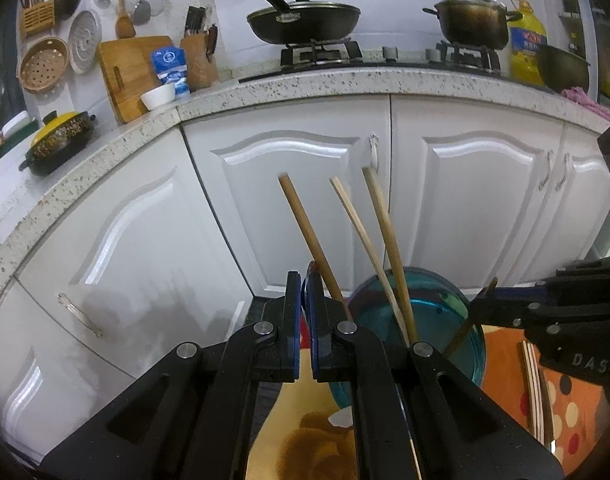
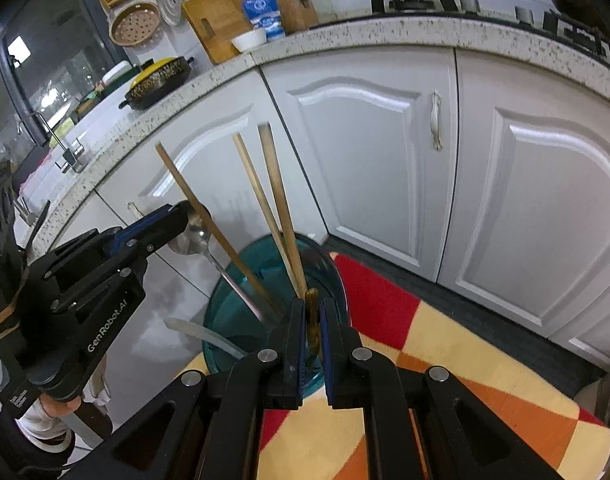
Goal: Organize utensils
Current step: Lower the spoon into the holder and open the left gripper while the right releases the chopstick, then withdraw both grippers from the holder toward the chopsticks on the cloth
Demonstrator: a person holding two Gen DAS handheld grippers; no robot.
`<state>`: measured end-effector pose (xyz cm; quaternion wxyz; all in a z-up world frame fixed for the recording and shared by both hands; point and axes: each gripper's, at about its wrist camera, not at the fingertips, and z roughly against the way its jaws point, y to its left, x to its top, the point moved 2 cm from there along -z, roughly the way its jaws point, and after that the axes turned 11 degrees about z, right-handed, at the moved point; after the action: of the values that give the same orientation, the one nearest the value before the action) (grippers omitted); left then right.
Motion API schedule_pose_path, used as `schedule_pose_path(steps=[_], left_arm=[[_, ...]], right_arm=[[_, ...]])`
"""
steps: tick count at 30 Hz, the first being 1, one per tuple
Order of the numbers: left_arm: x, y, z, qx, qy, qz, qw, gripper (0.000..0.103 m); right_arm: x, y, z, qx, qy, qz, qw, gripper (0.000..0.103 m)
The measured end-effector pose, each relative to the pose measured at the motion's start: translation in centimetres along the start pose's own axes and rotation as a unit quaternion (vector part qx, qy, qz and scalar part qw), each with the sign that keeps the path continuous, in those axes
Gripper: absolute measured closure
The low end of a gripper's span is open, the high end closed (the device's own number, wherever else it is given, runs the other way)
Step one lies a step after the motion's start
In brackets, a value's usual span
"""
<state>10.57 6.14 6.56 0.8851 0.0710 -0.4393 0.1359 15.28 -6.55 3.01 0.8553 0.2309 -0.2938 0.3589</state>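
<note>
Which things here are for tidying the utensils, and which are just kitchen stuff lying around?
For the job:
- blue holder
- three chopsticks standing in it
- spoon in the left hand-held gripper
- brown stick in the right hand-held gripper

Just lying about:
- frying pan
- pot
- oil bottle
- cutting board
- knife block

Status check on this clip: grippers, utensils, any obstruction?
Left gripper shut on spoon. Right gripper shut on brown chopstick. Three chopsticks stand in teal cup. Nothing blocking.
</note>
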Motion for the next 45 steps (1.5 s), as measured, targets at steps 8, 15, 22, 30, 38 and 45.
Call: schedule_pose_path(steps=[8, 15, 22, 30, 38, 45], left_arm=[[-1.3, -1.1, -1.0, -0.016, 0.029, -0.005, 0.9995, 0.099], [-0.7, -0.3, 0.4, -0.034, 0.025, 0.024, 0.9988, 0.077], [-0.8, 0.6, 2.2, -0.041, 0.024, 0.052, 0.9975, 0.068], [-1.5, 0.4, 3.7, -0.048, 0.024, 0.064, 0.9965, 0.064], [-2.8, -0.6, 5.4, -0.059, 0.025, 0.068, 0.9957, 0.062], [-4.3, -1.7, 6.3, -0.070, 0.036, 0.067, 0.9946, 0.061]], right_arm=[[-1.4, -0.4, -0.4, 0.003, 0.015, -0.009, 1.000, 0.090], [-2.7, -0.8, 1.4, 0.005, -0.002, -0.024, 1.000, 0.083], [-3.5, -0.1, 2.5, -0.004, -0.010, -0.021, 1.000, 0.080], [-4.3, 0.8, 3.8, -0.020, -0.017, -0.022, 0.999, 0.076], [-5.6, 1.9, 5.7, -0.040, -0.025, -0.011, 0.999, 0.072], [-7.1, 2.0, 7.4, -0.055, -0.028, -0.011, 0.998, 0.071]])
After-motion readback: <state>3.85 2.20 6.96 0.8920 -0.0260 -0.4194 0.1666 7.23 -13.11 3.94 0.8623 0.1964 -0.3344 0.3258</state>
